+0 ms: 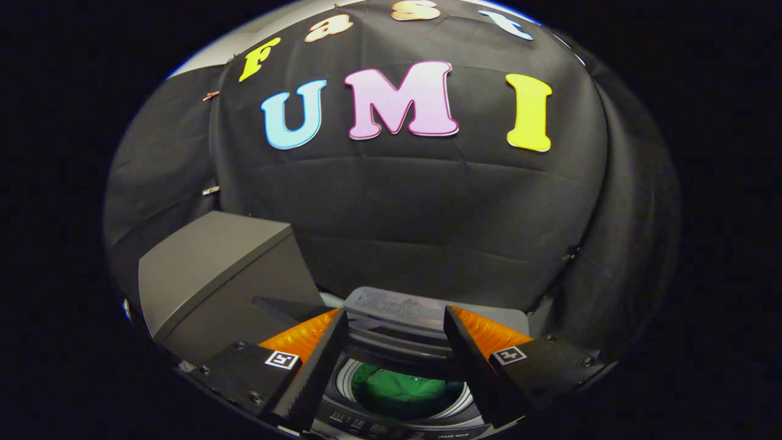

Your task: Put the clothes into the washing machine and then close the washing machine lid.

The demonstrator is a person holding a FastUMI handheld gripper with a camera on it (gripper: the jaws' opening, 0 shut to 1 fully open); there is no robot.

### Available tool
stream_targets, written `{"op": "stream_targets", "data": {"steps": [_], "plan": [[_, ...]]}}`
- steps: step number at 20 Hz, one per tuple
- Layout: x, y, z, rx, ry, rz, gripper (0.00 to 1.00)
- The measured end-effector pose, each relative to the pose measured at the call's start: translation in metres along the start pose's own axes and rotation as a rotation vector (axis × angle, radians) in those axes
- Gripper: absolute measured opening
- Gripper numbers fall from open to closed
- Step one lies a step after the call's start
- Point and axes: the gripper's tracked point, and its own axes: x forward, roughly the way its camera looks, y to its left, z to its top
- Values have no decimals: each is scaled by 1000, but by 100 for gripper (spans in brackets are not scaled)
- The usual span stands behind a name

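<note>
1. Below my gripper (396, 327), one washing machine (400, 421) is sitting with its round drum mouth facing up between my fingers.
2. I am holding my two fingers wide apart, gripping nothing.
3. One green garment (406, 391) is lying inside the drum, ringed by the pale drum rim.
4. One translucent lid (391, 305) is standing raised at the machine's far edge, just ahead of my fingertips.
5. One grey box (214, 275) is crowding my left finger; the cloth wall lies beyond.
</note>
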Motion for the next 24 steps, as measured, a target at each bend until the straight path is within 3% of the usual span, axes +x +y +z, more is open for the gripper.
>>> {"op": "stream_targets", "data": {"steps": [12,24], "plan": [[-19,24,57,41,-152,-47,98],[-104,101,163,9,-508,-117,99]]}}
